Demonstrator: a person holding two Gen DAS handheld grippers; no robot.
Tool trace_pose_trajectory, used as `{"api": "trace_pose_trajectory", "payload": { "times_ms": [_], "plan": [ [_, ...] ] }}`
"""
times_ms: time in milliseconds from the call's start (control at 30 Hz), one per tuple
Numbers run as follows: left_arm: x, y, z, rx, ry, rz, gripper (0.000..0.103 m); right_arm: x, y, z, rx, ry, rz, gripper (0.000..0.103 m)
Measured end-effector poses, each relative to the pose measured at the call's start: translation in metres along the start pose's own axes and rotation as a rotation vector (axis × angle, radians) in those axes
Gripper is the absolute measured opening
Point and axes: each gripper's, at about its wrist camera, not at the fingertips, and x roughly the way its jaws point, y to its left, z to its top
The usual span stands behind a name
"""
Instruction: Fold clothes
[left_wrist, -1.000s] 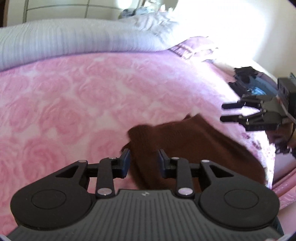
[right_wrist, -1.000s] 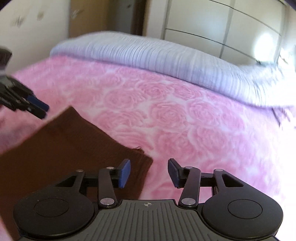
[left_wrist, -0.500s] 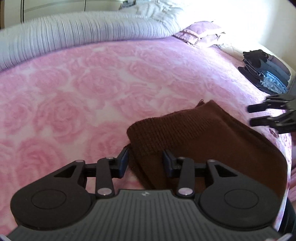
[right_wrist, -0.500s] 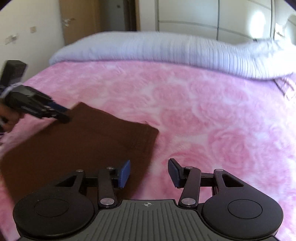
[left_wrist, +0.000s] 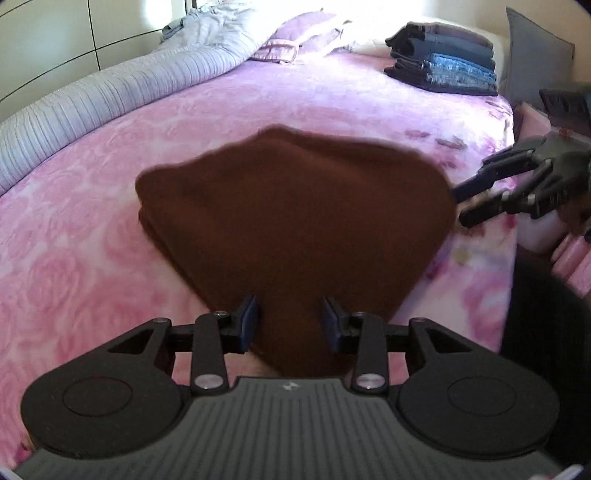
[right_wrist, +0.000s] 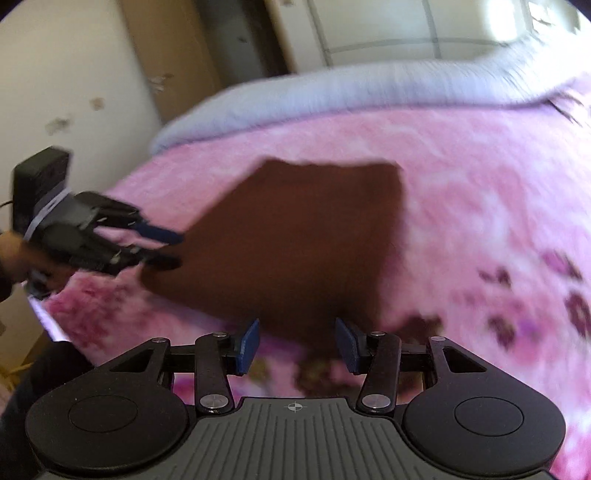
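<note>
Pulled back from the brown sweater (left_wrist: 295, 225), left gripper (left_wrist: 290, 319) jaws just opening, cloth loose between them; right gripper (right_wrist: 297, 345) half open, empty, beside its edge. Folded on pink blanket (left_wrist: 92, 236). Soft, floppy, light; best gripped at layered corners.

A pink rose bedspread (left_wrist: 110, 240) carries a folded brown garment (left_wrist: 295, 221) and stacked clothes (left_wrist: 447, 66).

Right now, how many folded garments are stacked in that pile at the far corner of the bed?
About 5, stacked in one pile at the bed's far right corner: dark folded garments on top and bottom, blue jeans between. Thin layers may hide more.
</note>
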Motion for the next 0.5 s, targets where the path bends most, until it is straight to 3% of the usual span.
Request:
{"api": "trace_pose_trajectory", "payload": {
  "times_ms": [67,167,267,367,500],
  "plan": [
    [-0.009,0.006,0.002,-0.056,-0.003,0.011,0.036,-0.002,0.001,0.002,-0.001,0.034,-0.126,0.049],
    [-0.032,-0.001,0.000,0.023,-0.028,0.074,0.035,-0.022,0.022,0.006,-0.096,0.006,-0.134,0.049],
    [-0.050,-0.029,-0.014,0.240,-0.056,0.170,0.039,-0.028,0.060,0.004,-0.325,0.001,-0.185,0.054],
    [-0.057,-0.061,-0.031,0.489,-0.119,0.178,0.052,-0.010,0.096,-0.011,-0.552,0.029,-0.215,0.066],
    [-0.037,-0.086,-0.048,0.738,-0.076,0.219,0.053,0.029,0.125,-0.020,-0.755,0.088,-0.218,0.066]
  ]
}}
